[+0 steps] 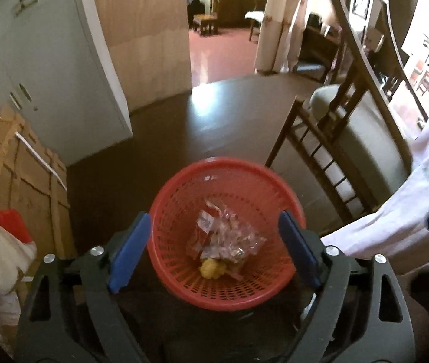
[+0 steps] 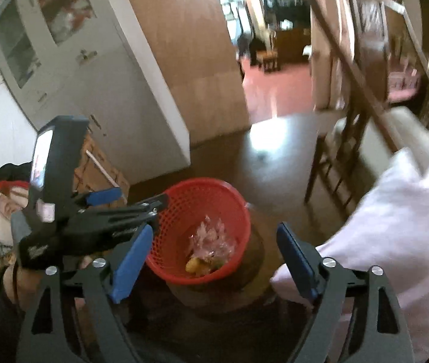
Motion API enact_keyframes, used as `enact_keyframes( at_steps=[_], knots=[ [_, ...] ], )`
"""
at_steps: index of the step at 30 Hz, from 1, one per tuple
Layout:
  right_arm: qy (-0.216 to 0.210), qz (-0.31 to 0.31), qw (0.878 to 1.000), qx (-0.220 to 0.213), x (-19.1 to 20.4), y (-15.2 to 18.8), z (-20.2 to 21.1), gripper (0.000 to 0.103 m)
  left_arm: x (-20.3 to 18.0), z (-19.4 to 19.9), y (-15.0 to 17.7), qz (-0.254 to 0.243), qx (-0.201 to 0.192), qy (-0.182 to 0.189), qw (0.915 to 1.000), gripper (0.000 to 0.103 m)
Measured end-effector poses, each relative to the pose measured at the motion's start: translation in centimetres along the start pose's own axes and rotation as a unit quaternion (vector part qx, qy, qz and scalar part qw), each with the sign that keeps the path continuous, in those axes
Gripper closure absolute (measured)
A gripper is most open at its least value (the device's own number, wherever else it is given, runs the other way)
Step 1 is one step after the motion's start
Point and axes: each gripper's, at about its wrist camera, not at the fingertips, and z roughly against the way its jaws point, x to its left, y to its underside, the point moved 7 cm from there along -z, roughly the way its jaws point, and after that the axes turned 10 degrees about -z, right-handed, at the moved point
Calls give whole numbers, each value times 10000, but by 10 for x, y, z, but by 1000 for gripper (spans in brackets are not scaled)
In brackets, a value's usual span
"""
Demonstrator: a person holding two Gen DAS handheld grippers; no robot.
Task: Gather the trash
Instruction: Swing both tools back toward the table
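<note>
red basket (image 1: 169, 211): crumpled clear wrapper (image 1: 223, 236) and yellow scrap (image 1: 211, 269) contained | left gripper (image 1: 214, 254): spread, nothing grasped | right gripper (image 2: 214, 263): spread, nothing grasped

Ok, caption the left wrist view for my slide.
Open left tongs above a red basket holding a crumpled plastic wrapper.

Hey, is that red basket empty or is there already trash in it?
Not empty. The red basket holds a crumpled clear plastic wrapper and a yellow scrap at its bottom; both wrist views show them.
</note>
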Motion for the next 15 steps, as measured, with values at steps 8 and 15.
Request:
enact_keyframes(
  at_steps=[8, 15],
  knots=[
    [585, -100, 9935, -967, -40, -1, 120, 10, -58, 69, -15, -474, -509, 82, 9975, 7],
    [1294, -813, 9738, -1682, -120, 26, 224, 9, -149, 116, -21, -1261, -910, 402, 9870, 7]
  ],
)
